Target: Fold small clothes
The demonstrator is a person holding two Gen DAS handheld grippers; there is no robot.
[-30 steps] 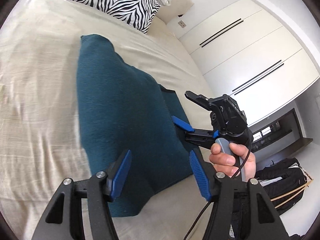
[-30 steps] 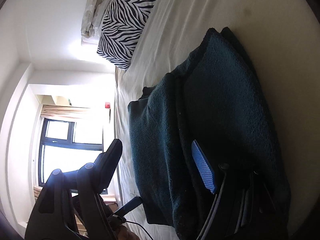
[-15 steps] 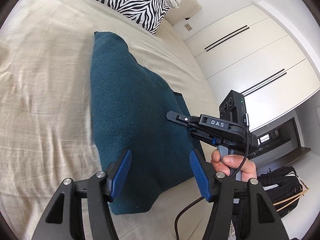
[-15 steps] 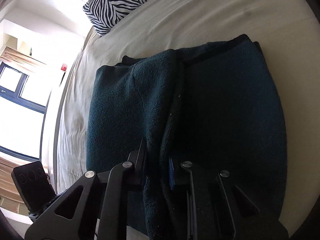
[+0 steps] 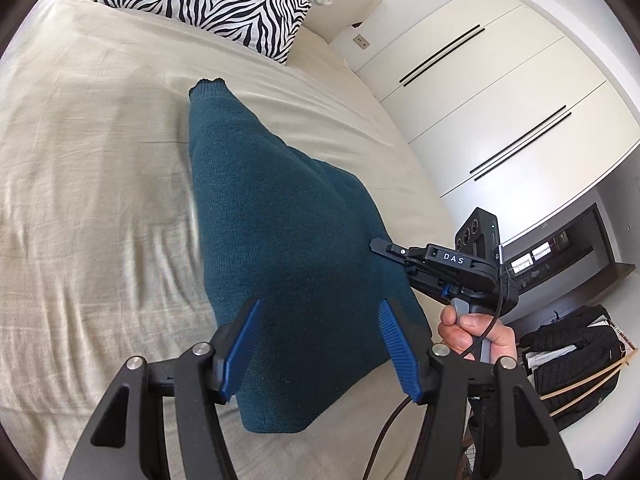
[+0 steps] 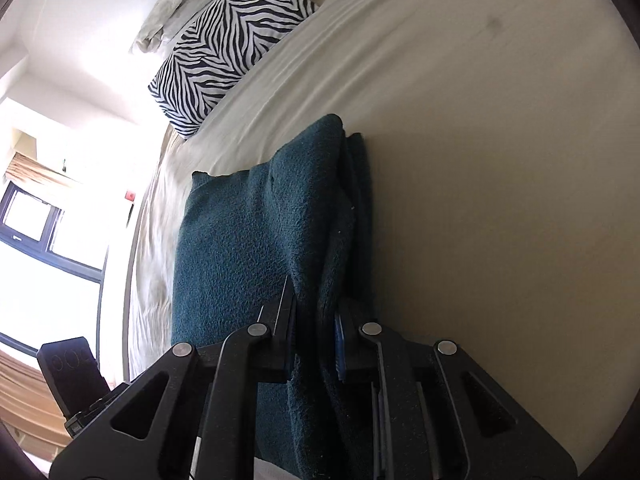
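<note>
A teal knit garment (image 5: 280,240) lies lengthwise on the beige bed sheet (image 5: 88,184), its narrow end toward the pillow. My left gripper (image 5: 318,344) hovers open over the garment's near end, blue pads apart with nothing pinched between them. My right gripper (image 5: 380,246), held by a hand (image 5: 472,332), reaches in at the garment's right edge. In the right wrist view the right gripper (image 6: 314,320) is shut on a raised fold of the teal garment (image 6: 240,248), the cloth bunched between the pads. The layers under that fold are hidden.
A zebra-print pillow (image 5: 208,0) and crumpled white bedding sit at the head of the bed. White wardrobe doors (image 5: 500,100) stand to the right, with a black bag (image 5: 572,364) on the floor beyond the bed edge. A window (image 6: 36,232) is at the left.
The right gripper went from open beside the garment to shut on its edge, then rolled and drew the pinched fold up. The left gripper stayed open and shifted slightly.
</note>
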